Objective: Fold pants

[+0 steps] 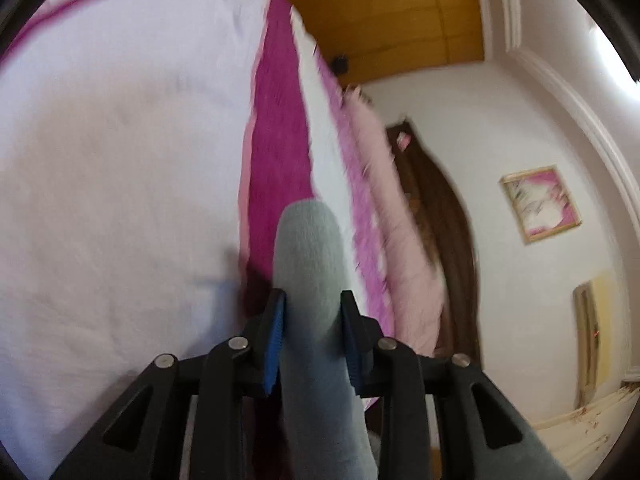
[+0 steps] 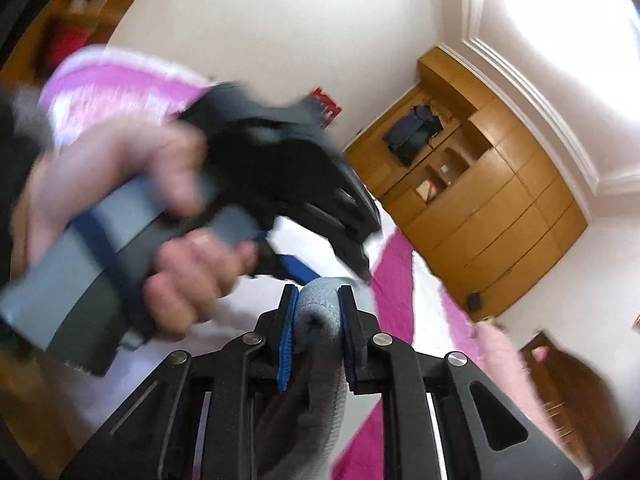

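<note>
We've got the left gripper (image 1: 312, 340) clamped on a thick roll of grey fabric, the pants (image 1: 310, 264); the blue pads (image 1: 275, 344) press its sides, jaws narrow but not fully closed because of the bulk. The fabric sticks out ahead of the tips and hangs above the bed cover (image 1: 120, 160), white with a magenta stripe. Our read: the grip sits on an edge or waistband so the cloth can be lifted clear and carried over for a fold. In the right wrist view the right gripper (image 2: 318, 320) pinches a bunched grey fold of the same pants (image 2: 320, 308), jaws nearly together. The person's left hand (image 2: 120, 200) holds the other tool right alongside, so both grips sit close together on the garment, likely two corners of one end brought level. Pants are off the bed at both grips; the rest hangs below, out of view. Heavy motion blur. No brand, label or writing readable anywhere; the wall picture (image 1: 540, 204) and wooden wardrobe (image 2: 500, 200) show no text.
</note>
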### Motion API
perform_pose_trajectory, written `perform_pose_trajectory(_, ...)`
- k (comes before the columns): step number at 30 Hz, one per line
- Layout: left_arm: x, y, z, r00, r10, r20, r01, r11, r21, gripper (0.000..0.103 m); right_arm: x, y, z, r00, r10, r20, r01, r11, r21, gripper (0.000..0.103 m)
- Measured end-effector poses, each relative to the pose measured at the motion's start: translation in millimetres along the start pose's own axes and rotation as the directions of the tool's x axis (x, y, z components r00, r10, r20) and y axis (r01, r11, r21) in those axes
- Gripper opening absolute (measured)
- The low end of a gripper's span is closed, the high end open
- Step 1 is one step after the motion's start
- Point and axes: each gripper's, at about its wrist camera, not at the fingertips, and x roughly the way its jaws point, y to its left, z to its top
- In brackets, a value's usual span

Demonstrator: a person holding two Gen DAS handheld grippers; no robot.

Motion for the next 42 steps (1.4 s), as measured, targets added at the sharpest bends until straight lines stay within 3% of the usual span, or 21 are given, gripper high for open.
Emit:
perform_pose_trajectory(1, -12.5, -0.4, 3.7, 0.999, -0.023, 0.04, 0.024, 0.999, -0.02, 0.032, 5.9, -12.0, 3.2, 1.0, 0.009, 0.005, -0.009, 0.999, 0.044, 0.019)
perform_pose_trajectory(3, -38.3, -1.3, 11.5, 0.989, -0.076, 0.129, 0.081, 0.996, -0.037, 0.055, 9.5, -49.4, 1.8, 0.999, 0.031, 0.008, -0.032, 0.981, 0.189, 0.019)
perform_pose_trajectory(7, -80.0, -4.2, 19.3, 0.948, -0.132, 0.289, 0.143, 0.99, -0.017, 0.056, -1.1, -121.2, -41.5, 0.999, 0.036, -0.026, -0.019, 0.875, 0.484, 0.019)
perform_pose_trajectory(9, -85.4, -16.0, 16.2, 0.948, -0.1, 0.303, 0.093, 0.995, 0.036, 0.056, -11.6, -152.3, -81.7, 0.997, 0.018, -0.071, 0.027, 0.808, 0.588, 0.019)
perform_pose_trajectory(11, -73.2, -36.3, 6.5, 0.964, -0.051, 0.261, 0.014, 0.99, 0.142, 0.056, -13.6, -177.2, -110.9, 0.99, -0.007, -0.141, 0.097, 0.76, 0.642, 0.019)
perform_pose_trajectory(15, -3.3, -75.3, -28.0, 0.999, -0.031, 0.021, 0.023, 0.953, 0.304, 0.056, -13.7, -218.8, -197.9, 0.963, 0.036, -0.268, 0.195, 0.591, 0.782, 0.019)
perform_pose_trajectory(17, 37.2, -87.9, -56.4, 0.995, 0.031, -0.09, 0.006, 0.923, 0.384, 0.056, -12.6, -220.5, -224.5, 0.952, 0.061, -0.3, 0.217, 0.556, 0.803, 0.019)
perform_pose_trajectory(20, 82.7, -95.9, -92.1, 0.977, 0.152, -0.147, -0.063, 0.872, 0.485, 0.056, -11.5, -227.6, -265.3, 0.935, 0.124, -0.333, 0.238, 0.477, 0.846, 0.019)
perform_pose_trajectory(24, 127.6, -88.7, -118.6, 0.945, 0.24, -0.223, -0.112, 0.875, 0.471, 0.056, -21.7, -223.0, -298.2, 0.918, 0.181, -0.354, 0.237, 0.466, 0.853, 0.024)
perform_pose_trajectory(26, 121.0, -87.1, -125.0, 0.948, 0.248, -0.197, -0.138, 0.882, 0.45, 0.056, -23.3, -219.0, -313.3, 0.904, 0.207, -0.374, 0.243, 0.47, 0.849, 0.035)
perform_pose_trajectory(27, 116.9, -79.7, -123.7, 0.951, 0.263, -0.163, -0.173, 0.887, 0.427, 0.056, -27.6, -213.7, -318.8, 0.906, 0.231, -0.354, 0.222, 0.453, 0.864, 0.04)
perform_pose_trajectory(28, 102.1, -68.1, -130.3, 0.953, 0.281, -0.113, -0.227, 0.909, 0.348, 0.056, -32.1, -211.4, -327.5, 0.914, 0.255, -0.315, 0.191, 0.415, 0.89, 0.05)
perform_pose_trajectory(29, 91.8, -56.2, -129.4, 0.956, 0.275, -0.099, -0.24, 0.933, 0.268, 0.056, -41.0, -209.0, -342.7, 0.926, 0.284, -0.25, 0.15, 0.33, 0.932, 0.06)
perform_pose_trajectory(31, 80.2, -32.6, -126.3, 0.975, 0.19, -0.115, -0.188, 0.982, 0.022, 0.061, -48.4, -210.6, -367.1, 0.922, 0.364, -0.13, 0.088, 0.13, 0.988, 0.067)
perform_pose_trajectory(33, 82.8, -20.1, -124.9, 0.985, 0.084, -0.153, -0.105, 0.985, -0.134, 0.072, -49.4, -211.7, -390.3, 0.903, 0.427, 0.054, -0.013, -0.1, 0.995, 0.073)
perform_pose_trajectory(35, 93.5, -18.9, -119.9, 0.982, -0.024, -0.186, -0.014, 0.98, -0.198, 0.081, -48.5, -208.2, -403.0, 0.899, 0.423, 0.114, -0.027, -0.207, 0.978, 0.076)
perform_pose_trajectory(37, 105.9, -14.7, -114.8, 0.98, -0.056, -0.189, 0.01, 0.972, -0.235, 0.087, -45.1, -206.4, -405.0, 0.903, 0.41, 0.129, -0.023, -0.253, 0.967, 0.079)
perform_pose_trajectory(39, 116.6, -8.4, -110.9, 0.983, -0.044, -0.178, -0.004, 0.966, -0.257, 0.087, -41.7, -205.7, -399.0, 0.905, 0.4, 0.146, -0.04, -0.262, 0.964, 0.086)
perform_pose_trajectory(42, 128.0, -18.8, -110.9, 0.987, -0.008, -0.158, -0.028, 0.974, -0.224, 0.089, -35.2, -203.1, -386.7, 0.894, 0.397, 0.206, -0.094, -0.283, 0.954, 0.086)
